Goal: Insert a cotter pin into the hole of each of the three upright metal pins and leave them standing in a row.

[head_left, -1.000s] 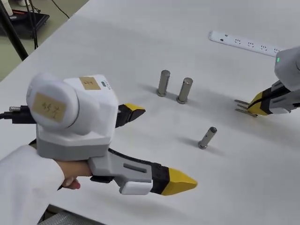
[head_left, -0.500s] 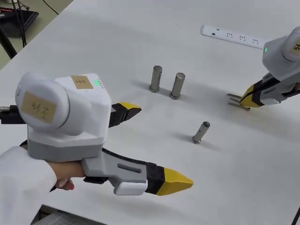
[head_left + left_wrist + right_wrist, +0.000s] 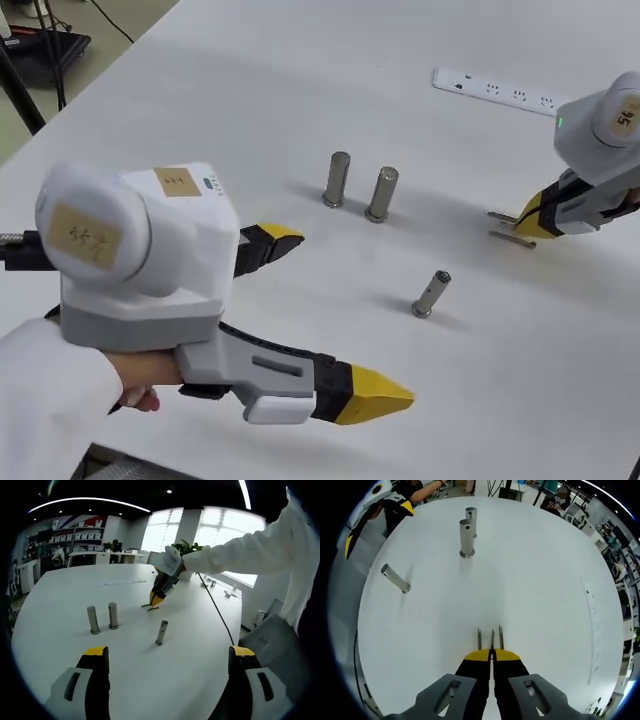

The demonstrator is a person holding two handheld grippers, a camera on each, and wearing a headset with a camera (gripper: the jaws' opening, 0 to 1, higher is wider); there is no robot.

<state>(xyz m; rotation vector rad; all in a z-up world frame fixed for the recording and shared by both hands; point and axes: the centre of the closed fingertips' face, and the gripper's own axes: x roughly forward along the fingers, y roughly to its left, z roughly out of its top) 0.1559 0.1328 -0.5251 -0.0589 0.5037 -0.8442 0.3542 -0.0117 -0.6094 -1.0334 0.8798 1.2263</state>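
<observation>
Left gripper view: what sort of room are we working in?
Probably an open-plan office or lab: a large white table, shelves of boxes along the far wall, and tall bright windows with a potted plant beside them.

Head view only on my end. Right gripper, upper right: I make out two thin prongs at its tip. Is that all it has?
Observer: No. The right gripper view shows three thin metal prongs side by side, sticking out past the tip of the right gripper, whose jaws are shut on them.
Operator: And where is the left one aimed?
Observer: The left gripper view has the lone metal pin nearly centred ahead of the left gripper, whose jaws are wide apart and hold nothing.
</observation>
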